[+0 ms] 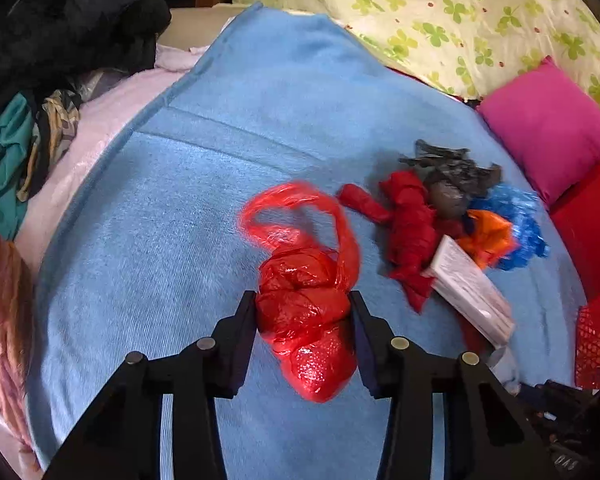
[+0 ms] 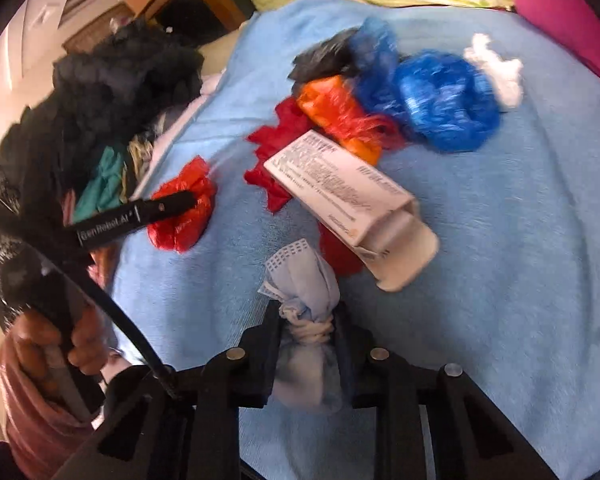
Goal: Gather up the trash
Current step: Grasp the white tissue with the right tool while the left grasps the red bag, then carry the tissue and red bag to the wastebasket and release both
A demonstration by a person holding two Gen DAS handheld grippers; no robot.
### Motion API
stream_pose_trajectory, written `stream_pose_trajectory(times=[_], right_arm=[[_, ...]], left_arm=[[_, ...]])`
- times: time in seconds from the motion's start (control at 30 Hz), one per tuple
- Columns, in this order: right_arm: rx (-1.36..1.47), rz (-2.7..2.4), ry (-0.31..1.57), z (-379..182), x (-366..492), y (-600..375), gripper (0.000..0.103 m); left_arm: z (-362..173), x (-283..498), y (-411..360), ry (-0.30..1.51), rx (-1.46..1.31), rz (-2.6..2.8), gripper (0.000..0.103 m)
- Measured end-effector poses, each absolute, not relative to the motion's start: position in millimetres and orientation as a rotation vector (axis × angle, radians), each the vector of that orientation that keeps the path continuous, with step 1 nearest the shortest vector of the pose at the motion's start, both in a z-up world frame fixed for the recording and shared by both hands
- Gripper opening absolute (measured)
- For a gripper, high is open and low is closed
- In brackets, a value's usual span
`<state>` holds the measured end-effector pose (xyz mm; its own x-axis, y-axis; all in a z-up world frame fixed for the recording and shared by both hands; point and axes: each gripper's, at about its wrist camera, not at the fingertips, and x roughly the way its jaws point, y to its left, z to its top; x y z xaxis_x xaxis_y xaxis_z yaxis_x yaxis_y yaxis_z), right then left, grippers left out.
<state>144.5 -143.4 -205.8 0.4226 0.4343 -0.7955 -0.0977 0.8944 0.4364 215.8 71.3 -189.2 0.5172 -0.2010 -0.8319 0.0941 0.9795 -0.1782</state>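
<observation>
My left gripper (image 1: pixel 303 304) is shut on a crumpled red plastic bag (image 1: pixel 306 304) just above the blue blanket (image 1: pixel 204 184); the same bag (image 2: pixel 182 204) and left gripper (image 2: pixel 180 200) show in the right wrist view. My right gripper (image 2: pixel 306 316) is shut on a knotted light-blue face mask (image 2: pixel 302 292). Ahead lies a trash pile: a white carton (image 2: pixel 340 192), red bags (image 1: pixel 408 224), an orange bag (image 2: pixel 336 116), blue bags (image 2: pixel 448 100), a black bag (image 1: pixel 452 176) and a white tissue (image 2: pixel 496 68).
A magenta cushion (image 1: pixel 548 128) and a clover-print pillow (image 1: pixel 460 20) lie at the far right. A heap of dark and teal clothes (image 1: pixel 40 80) lies on the left. A red box (image 1: pixel 592 216) sits at the right edge.
</observation>
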Motion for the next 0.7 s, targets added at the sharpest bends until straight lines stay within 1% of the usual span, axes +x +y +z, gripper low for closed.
stream_pose_trajectory(times=[0.13,0.43,0.7], right_arm=[[0.388,0.345,1.026,-178.9,120.4,-162.9,0.027],[0.435,0.307,0.805,-94.0,53.7,-211.5,0.027],[0.462,0.206,0.628,-37.4,-12.0,-274.2,0.027]], left_arm=[[-161.5,187.8,52.1,0.962,-0.057,-0.196,0.046],[-70.8,115.9,-23.9,0.790,0.061,-0.358,0.046],[-21.2,64.7,-85.9,0.700,0.134,-0.507,0.046]])
